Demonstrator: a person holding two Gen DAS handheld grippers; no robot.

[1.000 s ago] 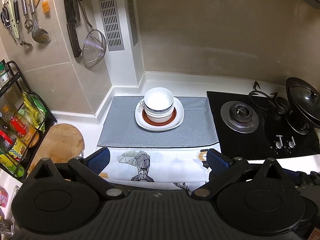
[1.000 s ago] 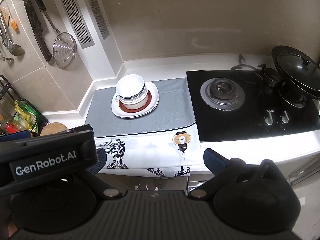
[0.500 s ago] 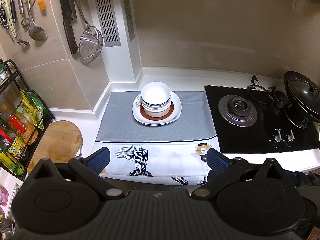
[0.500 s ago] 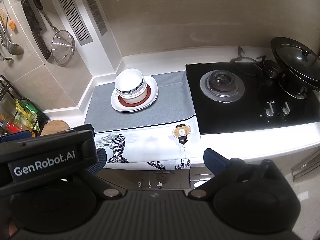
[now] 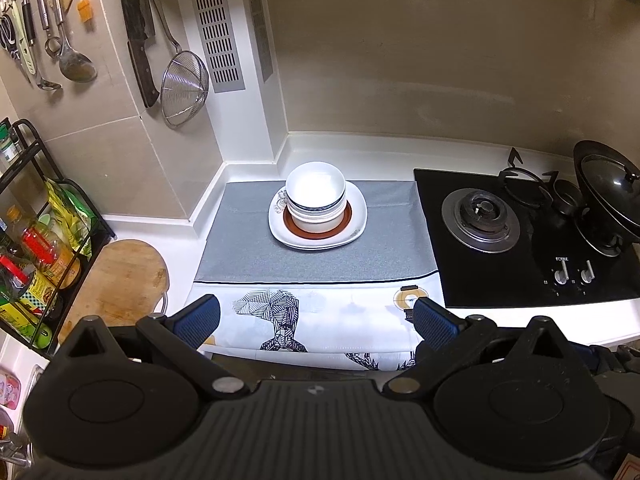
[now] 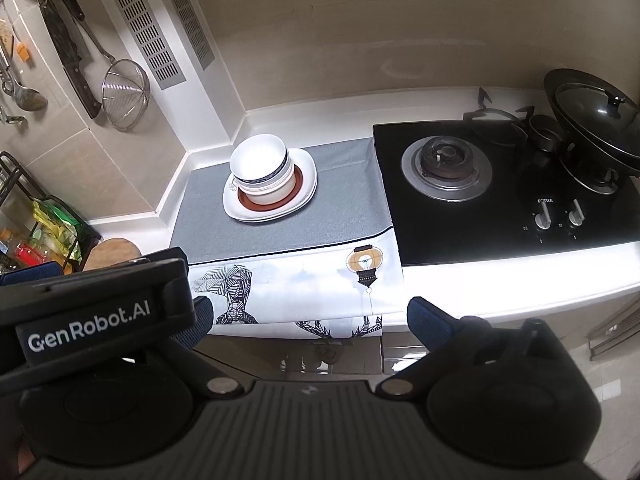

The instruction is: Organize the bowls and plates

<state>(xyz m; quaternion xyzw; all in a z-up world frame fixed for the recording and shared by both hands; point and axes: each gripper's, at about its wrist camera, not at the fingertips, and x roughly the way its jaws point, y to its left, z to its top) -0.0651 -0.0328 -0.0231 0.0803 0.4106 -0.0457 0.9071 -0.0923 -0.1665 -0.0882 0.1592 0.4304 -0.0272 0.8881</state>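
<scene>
A stack of white bowls (image 5: 316, 200) stands on stacked plates (image 5: 356, 228), the top plate with a brown ring, on a grey mat (image 5: 248, 248) on the counter. It also shows in the right wrist view: bowls (image 6: 260, 172), plates (image 6: 304, 196). My left gripper (image 5: 316, 320) is open and empty, held back over the counter's front edge, well short of the stack. My right gripper (image 6: 308, 318) is open and empty, off the counter's front edge. The left gripper's body (image 6: 92, 312) covers the lower left of the right wrist view.
A black gas hob (image 5: 520, 236) with a lidded wok (image 5: 608, 196) lies right of the mat. A printed cloth (image 5: 320, 320) hangs over the counter front. A round wooden board (image 5: 116, 280) and a bottle rack (image 5: 36, 248) stand left. Utensils, a knife and a strainer (image 5: 184, 88) hang on the wall.
Both grippers have pulled back from the counter and risen; the stack looks smaller and farther. More floor shows under the right gripper. The dishes have not moved.
</scene>
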